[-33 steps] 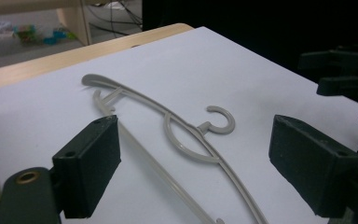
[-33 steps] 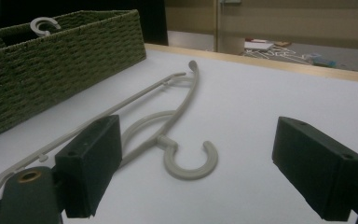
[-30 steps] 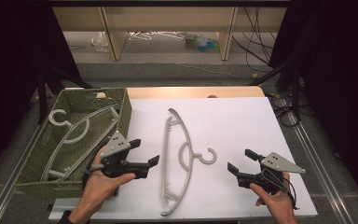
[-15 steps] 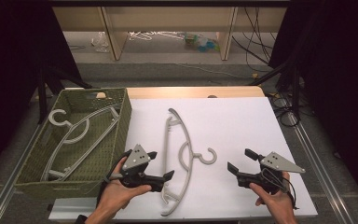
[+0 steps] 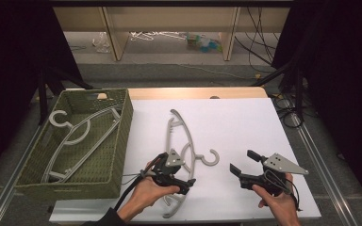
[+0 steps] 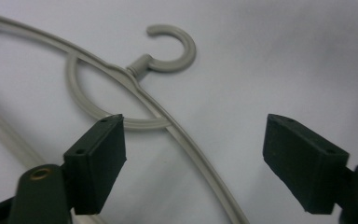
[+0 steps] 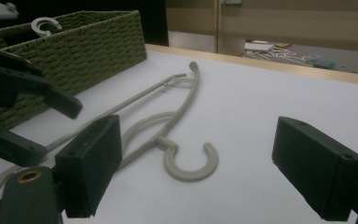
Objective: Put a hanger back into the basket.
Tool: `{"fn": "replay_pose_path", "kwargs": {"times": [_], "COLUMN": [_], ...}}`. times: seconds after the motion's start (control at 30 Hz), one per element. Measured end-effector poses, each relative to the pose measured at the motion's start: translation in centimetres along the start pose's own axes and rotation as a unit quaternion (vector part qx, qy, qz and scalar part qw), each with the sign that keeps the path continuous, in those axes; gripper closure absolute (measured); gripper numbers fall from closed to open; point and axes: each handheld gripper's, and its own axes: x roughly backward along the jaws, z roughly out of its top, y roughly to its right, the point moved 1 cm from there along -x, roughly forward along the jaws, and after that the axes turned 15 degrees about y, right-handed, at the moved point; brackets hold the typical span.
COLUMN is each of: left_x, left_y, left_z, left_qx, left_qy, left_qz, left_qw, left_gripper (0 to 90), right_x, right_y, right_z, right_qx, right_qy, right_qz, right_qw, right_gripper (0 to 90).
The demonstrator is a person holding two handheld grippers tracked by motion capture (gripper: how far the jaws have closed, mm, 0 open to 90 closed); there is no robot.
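A hanger [image 5: 184,141] lies mid-table [image 5: 245,117], a basket [image 5: 118,141] holding another hanger [image 5: 75,136] to its left.

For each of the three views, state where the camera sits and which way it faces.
High view: above the near table edge, facing forward and down; both hands, left gripper, right gripper.
Left gripper view: on that gripper, looking down between its open jaws at the hanger.
Right gripper view: low, level across the table toward the basket.
All three share the hanger.
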Motion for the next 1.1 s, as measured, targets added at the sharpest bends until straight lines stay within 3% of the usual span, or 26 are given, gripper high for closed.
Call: {"fn": "replay_pose_path", "kwargs": {"times": [0.03, 0.1, 0.17, 0.2, 0.3, 0.4, 0.47, 0.57, 0.6, 0.7, 0.73, 1.0, 1.03, 1.07, 1.1], "left_x": [-0.5, -1.3, -1.9, -2.2, -3.1, -3.7, -4.3, -4.3, -4.4, -4.1, -3.9, -2.7, -2.5, -2.6, -2.6], "left_y": [0.1, 0.1, 0.2, 0.2, 0.1, 0.0, 0.2, 0.1, 0.2, -0.4, -0.6, -1.8, -2.0, -1.9, -2.0], "left_z": [-0.1, -0.2, -0.3, -0.4, -0.8, -1.0, -1.2, -0.7, -0.8, -0.9, -1.0, -1.2, -1.1, -1.2, -1.1], "left_qx": [0.007, -0.012, -0.035, -0.036, -0.028, -0.020, -0.016, -0.048, -0.041, -0.044, -0.032, -0.033, -0.040, -0.025, -0.028], "left_qy": [-0.011, -0.025, -0.054, -0.062, -0.093, -0.126, -0.132, -0.156, -0.146, -0.132, -0.127, -0.135, -0.144, -0.138, -0.140], "left_qz": [0.003, 0.018, 0.015, 0.020, 0.023, 0.005, 0.003, 0.004, 0.005, -0.002, -0.003, -0.001, -0.006, 0.000, -0.003], "left_qw": [0.9999, 0.9994, 0.9978, 0.9972, 0.9950, 0.9918, 0.9911, 0.9865, 0.9884, 0.9903, 0.9914, 0.9903, 0.9887, 0.9901, 0.9898], "left_gripper": [21.9, 22.4, 25.5, 25.8, 31.3, 34.4, 37.7, 42.2, 44.7, 56.9, 61.0, 69.7, 71.3, 71.8, 72.0], "right_x": [0.0, 0.1, 0.1, 0.1, 0.1, 0.1, 0.1, 0.1, 0.1, 0.1, 0.2, 0.2, 0.2, 0.2, 0.3], "right_y": [0.0, 0.0, 0.1, 0.1, 0.1, 0.1, 0.1, 0.1, 0.1, 0.1, 0.1, 0.1, 0.1, 0.1, 0.1], "right_z": [0.0, 0.1, 0.1, 0.1, 0.0, 0.1, 0.0, 0.1, 0.1, 0.1, 0.1, 0.1, 0.1, 0.1, 0.2], "right_qx": [0.001, 0.002, 0.003, 0.004, -0.001, 0.003, 0.002, 0.006, 0.008, 0.008, 0.008, 0.006, 0.007, 0.007, 0.004], "right_qy": [0.001, -0.003, -0.001, -0.002, -0.002, -0.001, 0.000, 0.000, -0.001, -0.004, -0.004, 0.001, 0.000, 0.000, 0.000], "right_qz": [0.000, 0.001, -0.002, -0.003, 0.001, -0.002, 0.000, 0.000, 0.001, 0.001, 0.001, -0.006, -0.006, -0.006, -0.006], "right_qw": [1.0000, 1.0000, 1.0000, 1.0000, 1.0000, 1.0000, 1.0000, 1.0000, 1.0000, 1.0000, 1.0000, 1.0000, 1.0000, 1.0000, 1.0000], "right_gripper": [16.7, 16.8, 17.0, 17.0, 17.0, 17.1, 17.1, 17.2, 17.2, 17.3, 17.3, 17.9, 17.9, 17.9, 17.9]}}
